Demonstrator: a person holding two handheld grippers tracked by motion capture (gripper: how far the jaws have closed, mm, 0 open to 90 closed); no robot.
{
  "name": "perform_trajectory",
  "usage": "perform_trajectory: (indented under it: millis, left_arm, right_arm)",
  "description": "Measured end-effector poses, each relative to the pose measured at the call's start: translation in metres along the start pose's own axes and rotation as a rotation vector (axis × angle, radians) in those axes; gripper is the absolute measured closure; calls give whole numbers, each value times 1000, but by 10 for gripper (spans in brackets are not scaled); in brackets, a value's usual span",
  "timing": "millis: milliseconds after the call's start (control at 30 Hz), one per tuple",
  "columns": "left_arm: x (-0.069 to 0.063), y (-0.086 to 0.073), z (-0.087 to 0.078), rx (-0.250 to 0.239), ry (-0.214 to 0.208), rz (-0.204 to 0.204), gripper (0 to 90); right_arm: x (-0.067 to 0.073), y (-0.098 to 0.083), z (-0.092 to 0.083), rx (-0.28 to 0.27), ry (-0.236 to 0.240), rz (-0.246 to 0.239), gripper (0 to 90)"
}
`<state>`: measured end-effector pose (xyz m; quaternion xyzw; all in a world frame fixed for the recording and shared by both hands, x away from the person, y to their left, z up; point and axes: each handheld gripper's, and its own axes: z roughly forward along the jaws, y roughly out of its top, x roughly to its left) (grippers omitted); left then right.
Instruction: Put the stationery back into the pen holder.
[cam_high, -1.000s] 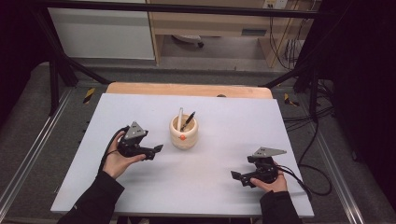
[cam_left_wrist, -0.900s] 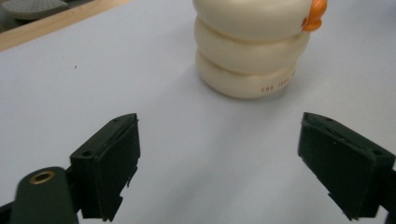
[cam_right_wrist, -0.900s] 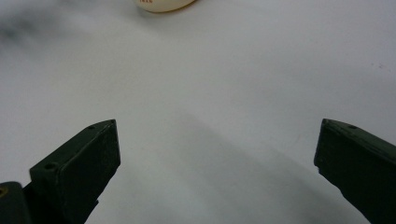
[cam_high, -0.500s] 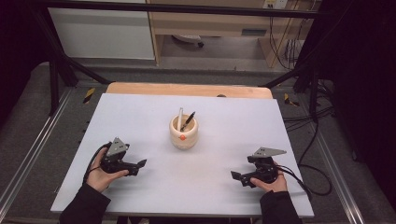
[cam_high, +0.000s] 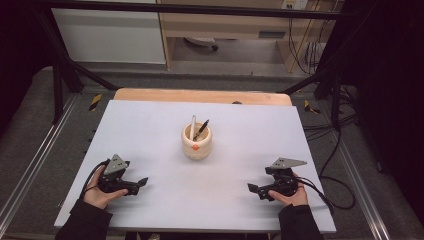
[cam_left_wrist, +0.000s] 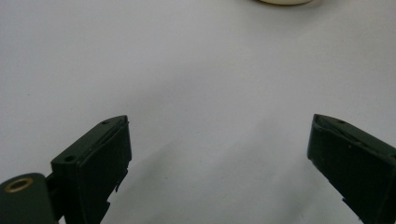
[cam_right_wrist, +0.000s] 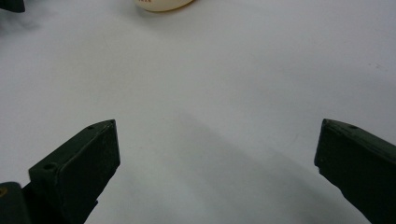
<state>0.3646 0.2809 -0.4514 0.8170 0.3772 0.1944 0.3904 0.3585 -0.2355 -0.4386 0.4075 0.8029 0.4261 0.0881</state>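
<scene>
A cream cup (cam_high: 196, 142) with an orange mark stands mid-table and holds a white pen (cam_high: 192, 126) and a black pen (cam_high: 202, 129). My left gripper (cam_high: 142, 182) rests low at the near left, well away from the cup. Its jaws have just been opening and stand wide apart with nothing between them (cam_left_wrist: 219, 120). The cup's base (cam_left_wrist: 285, 1) shows at the top edge of the left gripper view. At the near right, my right gripper (cam_high: 252, 189) is open and empty (cam_right_wrist: 218, 122), pointing toward the cup (cam_right_wrist: 163, 4).
The white tabletop (cam_high: 250, 125) lies over a wooden board (cam_high: 200, 95) at its far edge. Black cables (cam_high: 335, 190) trail off the right side. A metal frame and a floor with shelving lie beyond the table.
My left hand has drawn back from beside the cup toward the near left corner and sunk lower. The right hand and the cup have not moved.
</scene>
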Motion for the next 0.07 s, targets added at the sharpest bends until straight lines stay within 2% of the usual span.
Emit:
perform_trajectory:
  millis: [67]
  left_arm:
    - [0,-1,0,0,-2,-1,64]
  right_arm:
    - [0,0,0,0,1,-2,10]
